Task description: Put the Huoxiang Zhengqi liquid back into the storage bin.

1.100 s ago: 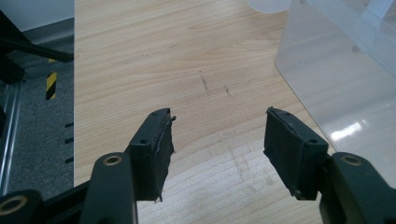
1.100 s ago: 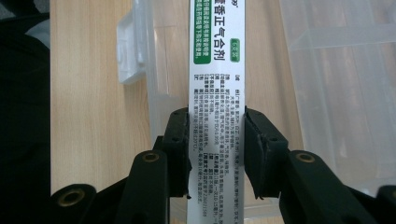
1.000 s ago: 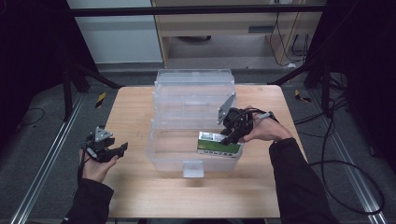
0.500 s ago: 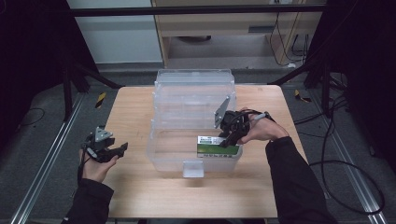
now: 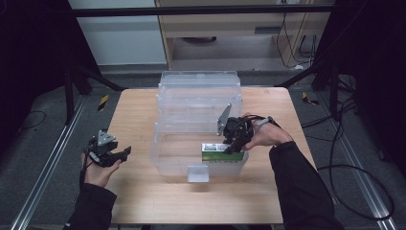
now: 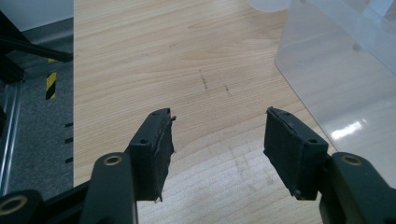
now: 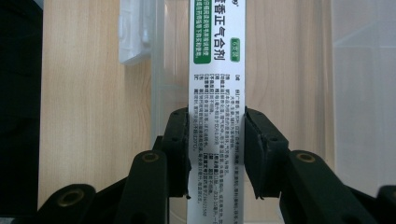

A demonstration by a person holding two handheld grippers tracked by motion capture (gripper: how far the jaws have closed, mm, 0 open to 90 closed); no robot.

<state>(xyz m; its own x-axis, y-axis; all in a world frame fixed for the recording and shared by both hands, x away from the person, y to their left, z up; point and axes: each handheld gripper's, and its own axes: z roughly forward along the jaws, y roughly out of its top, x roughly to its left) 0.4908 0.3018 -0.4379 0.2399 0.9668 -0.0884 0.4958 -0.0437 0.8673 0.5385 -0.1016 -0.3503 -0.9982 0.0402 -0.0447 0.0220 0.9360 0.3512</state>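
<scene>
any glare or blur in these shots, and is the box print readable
High view: dim and soft, dark at the edges, box print unreadable. Left gripper view: sharp wood grain, a glare patch on the clear bin. Right gripper view: evenly lit, print on the box crisp between the right gripper jaws.

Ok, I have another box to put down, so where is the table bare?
Bare wood lies between the left hand-held gripper and the clear bin, and along the table's near edge. The bin's right corner is crowded: the right hand-held gripper grips the white-and-green box there.
</scene>
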